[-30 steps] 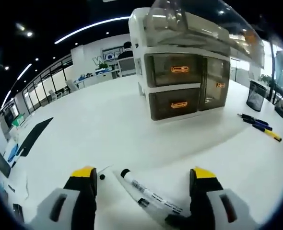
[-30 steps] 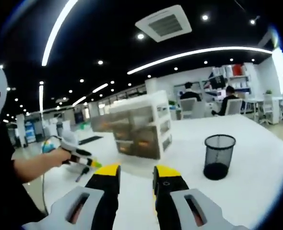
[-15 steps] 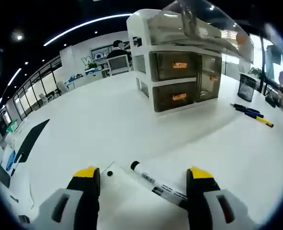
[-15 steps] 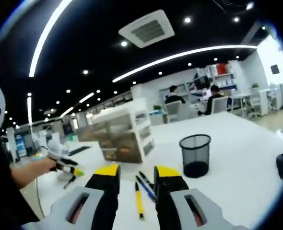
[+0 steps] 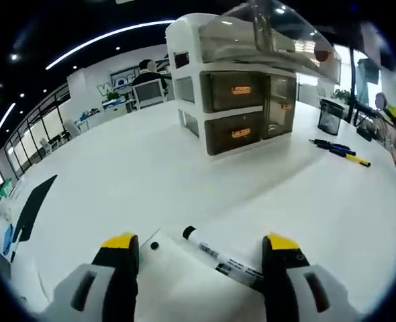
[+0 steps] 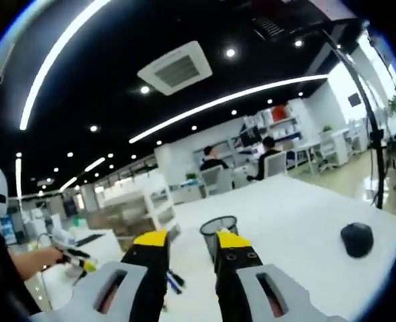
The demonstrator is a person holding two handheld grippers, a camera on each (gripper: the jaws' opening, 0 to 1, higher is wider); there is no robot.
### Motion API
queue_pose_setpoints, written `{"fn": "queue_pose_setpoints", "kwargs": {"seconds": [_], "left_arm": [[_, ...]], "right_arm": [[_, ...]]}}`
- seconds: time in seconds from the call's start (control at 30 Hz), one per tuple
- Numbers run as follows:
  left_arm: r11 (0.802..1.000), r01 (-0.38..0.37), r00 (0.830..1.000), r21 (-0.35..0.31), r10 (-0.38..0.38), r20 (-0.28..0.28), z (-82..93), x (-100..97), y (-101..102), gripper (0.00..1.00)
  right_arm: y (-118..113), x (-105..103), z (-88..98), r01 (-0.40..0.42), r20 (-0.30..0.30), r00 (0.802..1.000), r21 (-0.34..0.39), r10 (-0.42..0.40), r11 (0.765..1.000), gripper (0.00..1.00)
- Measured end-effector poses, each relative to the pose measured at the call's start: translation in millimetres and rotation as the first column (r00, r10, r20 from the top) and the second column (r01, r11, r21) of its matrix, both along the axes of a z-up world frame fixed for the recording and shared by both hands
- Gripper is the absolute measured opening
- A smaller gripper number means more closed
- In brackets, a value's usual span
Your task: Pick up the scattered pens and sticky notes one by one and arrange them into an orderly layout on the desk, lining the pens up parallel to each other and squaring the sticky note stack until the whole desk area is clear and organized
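On a broad white desk (image 5: 117, 174), the left gripper (image 5: 201, 251) hangs low with its 2 yellow-tipped jaws spread wide, a white marker with a black cap (image 5: 221, 258) lying slantwise between them, nearer the right-hand jaw and not yet pinched. Just beside its capped end sits a small black dot-like object (image 5: 154, 245), too small to identify. Farther back stands a white storage unit with 2 smoky translucent drawers (image 5: 241, 111), and to its right, well apart from the marker, several dark pens and 1 yellow-ended pen (image 5: 339, 150) lie close together near a black mesh pen cup (image 5: 331, 117). In the right gripper view, the right gripper (image 6: 192, 243) is raised above the desk, its yellow-tipped jaws a narrow gap apart and holding nothing, with a black computer mouse (image 6: 357, 237) off to the right. The marker looks light, rigid and smooth-barrelled, likely to roll or slip; a grip across the mid-barrel, square to its length, would seem safest.
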State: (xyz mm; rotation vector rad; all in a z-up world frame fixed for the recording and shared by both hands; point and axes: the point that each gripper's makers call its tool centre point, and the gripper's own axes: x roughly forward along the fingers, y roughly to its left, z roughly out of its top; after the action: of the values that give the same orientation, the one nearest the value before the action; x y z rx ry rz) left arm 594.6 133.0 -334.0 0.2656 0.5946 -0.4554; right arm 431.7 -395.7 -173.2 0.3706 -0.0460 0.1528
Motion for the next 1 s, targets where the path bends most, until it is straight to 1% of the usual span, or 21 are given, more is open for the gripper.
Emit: {"fn": "queue_pose_setpoints", "kwargs": {"seconds": [0.1,0.2,0.23,0.27,0.3,0.37,0.4,0.43,0.57,0.6,0.63,0.67,0.7,0.73,0.77,0.8,0.83,0.87,0.9,0.93,1.0], "left_arm": [[0.999,0.032,0.999,0.0,-0.032,-0.011,-1.2,1.0,2,0.75],[0.999,0.048,0.998,-0.021,-0.049,-0.042,-0.9,0.6,5,0.75],[0.997,0.007,0.998,-0.079,-0.012,-0.056,3.6,2.0,7,0.73],[0.988,-0.012,1.0,-0.151,0.008,-0.024,16.7,9.7,9,0.72],[0.983,-0.032,0.999,-0.182,0.034,0.003,27.7,14.1,12,0.72],[0.982,-0.053,0.995,-0.18,0.068,0.076,52.7,20.0,19,0.72],[0.982,-0.058,0.992,-0.179,0.077,0.1,60.4,20.7,20,0.72],[0.98,-0.067,0.989,-0.185,0.09,0.12,67.9,20.4,20,0.72],[0.966,-0.105,0.976,-0.237,0.146,0.16,87.9,17.1,22,0.72],[0.945,-0.147,0.962,-0.292,0.205,0.18,102.5,11.3,25,0.72],[0.942,-0.16,0.957,-0.295,0.221,0.187,106.1,5.3,24,0.72],[0.944,-0.166,0.957,-0.284,0.224,0.185,104.5,1.7,23,0.72],[0.95,-0.177,0.958,-0.255,0.226,0.175,97.9,-1.6,23,0.73],[0.958,-0.178,0.964,-0.224,0.216,0.157,90.1,-3.9,21,0.73],[0.959,-0.193,0.965,-0.208,0.224,0.137,82.1,-3.9,23,0.73],[0.953,-0.228,0.961,-0.197,0.253,0.115,72.4,-2.8,26,0.73],[0.954,-0.248,0.956,-0.166,0.269,0.116,65.5,-1.3,31,0.73],[0.95,-0.284,0.945,-0.129,0.3,0.131,59.0,1.7,41,0.72],[0.942,-0.321,0.934,-0.093,0.331,0.13,50.4,3.3,51,0.72],[0.931,-0.356,0.926,-0.078,0.363,0.104,37.8,4.0,59,0.73],[0.902,-0.418,0.901,-0.113,0.427,0.081,26.1,3.1,69,0.74]], "right_arm": [[-24,-13,13.8,0.077,0.044,0.996,0.003,-0.077,0.997,0.26],[-34,-22,27.0,0.107,0.073,0.992,-0.024,-0.105,0.994,0.26],[-36,-24,31.3,0.109,0.078,0.991,-0.046,-0.105,0.993,0.26],[-36,-23,32.6,0.104,0.074,0.992,-0.053,-0.1,0.993,0.26],[-35,-22,32.1,0.094,0.065,0.994,-0.058,-0.09,0.994,0.26],[-24,-18,25.6,0.046,0.042,0.998,-0.068,-0.043,0.997,0.26],[-14,-16,18.8,0.009,0.024,1.0,-0.068,-0.008,0.998,0.26],[-10,-14,16.3,-0.003,0.017,1.0,-0.068,0.004,0.998,0.26],[13,-7,-4.5,-0.082,-0.043,0.996,-0.049,0.08,0.995,0.26],[39,0,-21.9,-0.159,-0.071,0.985,-0.057,0.155,0.986,0.26],[55,3,-33.6,-0.196,-0.09,0.977,-0.037,0.192,0.98,0.26],[67,6,-41.8,-0.225,-0.104,0.969,-0.017,0.222,0.974,0.26],[88,9,-54.2,-0.282,-0.128,0.951,0.005,0.28,0.96,0.26],[100,10,-59.7,-0.312,-0.141,0.94,0.009,0.31,0.95,0.27],[113,10,-64.7,-0.35,-0.155,0.925,0.003,0.347,0.937,0.27],[123,11,-68.0,-0.37,-0.165,0.917,-0.006,0.364,0.929,0.27],[128,12,-69.8,-0.381,-0.173,0.912,-0.016,0.373,0.924,0.27],[131,12,-70.6,-0.387,-0.177,0.909,-0.021,0.377,0.922,0.27],[135,13,-72.4,-0.395,-0.187,0.905,-0.027,0.383,0.918,0.27],[137,13,-73.3,-0.398,-0.193,0.902,-0.03,0.386,0.917,0.27],[139,14,-75.1,-0.399,-0.206,0.9,-0.032,0.385,0.916,0.27]]}}
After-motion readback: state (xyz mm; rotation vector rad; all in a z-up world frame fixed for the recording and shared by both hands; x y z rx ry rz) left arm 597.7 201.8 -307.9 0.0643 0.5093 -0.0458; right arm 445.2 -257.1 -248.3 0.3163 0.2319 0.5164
